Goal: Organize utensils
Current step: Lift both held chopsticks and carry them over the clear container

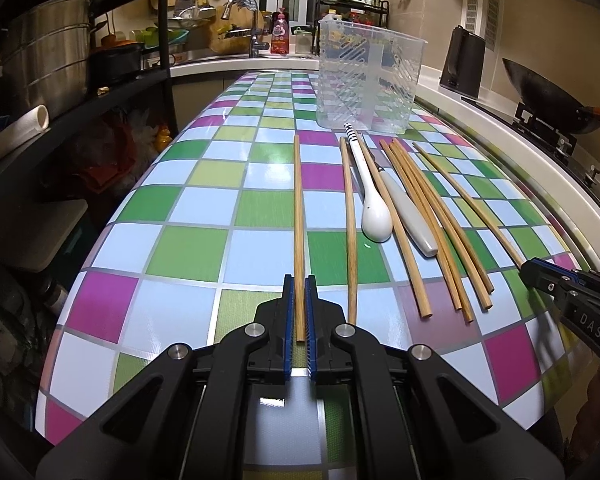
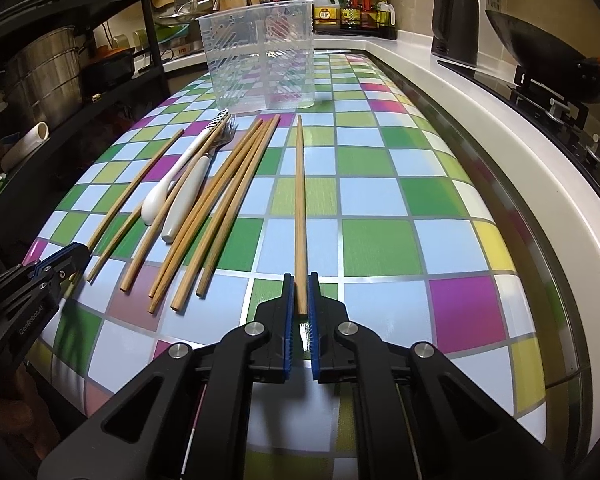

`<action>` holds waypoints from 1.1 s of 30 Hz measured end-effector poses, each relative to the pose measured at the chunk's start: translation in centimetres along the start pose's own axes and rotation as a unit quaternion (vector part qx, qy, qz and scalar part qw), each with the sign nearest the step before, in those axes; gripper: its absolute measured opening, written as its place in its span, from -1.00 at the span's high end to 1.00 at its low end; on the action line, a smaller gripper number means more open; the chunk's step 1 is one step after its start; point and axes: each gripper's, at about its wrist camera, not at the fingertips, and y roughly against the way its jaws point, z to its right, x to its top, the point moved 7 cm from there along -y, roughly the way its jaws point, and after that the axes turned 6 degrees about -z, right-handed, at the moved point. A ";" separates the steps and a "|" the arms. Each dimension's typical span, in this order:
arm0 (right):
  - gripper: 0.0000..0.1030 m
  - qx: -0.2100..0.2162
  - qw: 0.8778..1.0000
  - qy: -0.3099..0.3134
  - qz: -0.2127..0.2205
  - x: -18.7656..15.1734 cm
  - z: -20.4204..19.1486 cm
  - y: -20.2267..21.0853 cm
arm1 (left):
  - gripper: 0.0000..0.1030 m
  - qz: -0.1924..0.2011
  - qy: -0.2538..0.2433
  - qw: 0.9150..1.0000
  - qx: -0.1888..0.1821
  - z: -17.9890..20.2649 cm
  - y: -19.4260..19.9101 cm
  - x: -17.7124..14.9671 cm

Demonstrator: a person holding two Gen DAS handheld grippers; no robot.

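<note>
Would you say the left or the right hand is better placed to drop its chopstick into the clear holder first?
Probably right: the clear plastic utensil holder stands closer ahead in its view, though both jaws already clamp wooden chopsticks.

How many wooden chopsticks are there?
8: one in the left hand-held gripper, one in the right hand-held gripper, six lying between them around the spoon; none look hidden.

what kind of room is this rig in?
Most likely a home kitchen: a sink faucet at the back, a wok on the stove to the right, and a rack of sauce bottles on the counter.
</note>
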 end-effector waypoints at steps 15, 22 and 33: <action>0.87 0.004 0.996 0.026 0.083 1.8 -1.0 4.4 | 0.90 0.081 -0.025 0.996 0.006 0.5 3.9 2.8; 0.87 -0.002 0.993 0.033 0.115 4.1 -1.2 6.8 | 0.90 0.123 -0.018 0.992 0.011 0.0 6.0 5.3; 0.87 -0.007 0.982 0.032 0.184 8.3 -2.1 10.8 | 0.90 0.170 -0.017 0.985 0.013 -0.6 8.3 9.9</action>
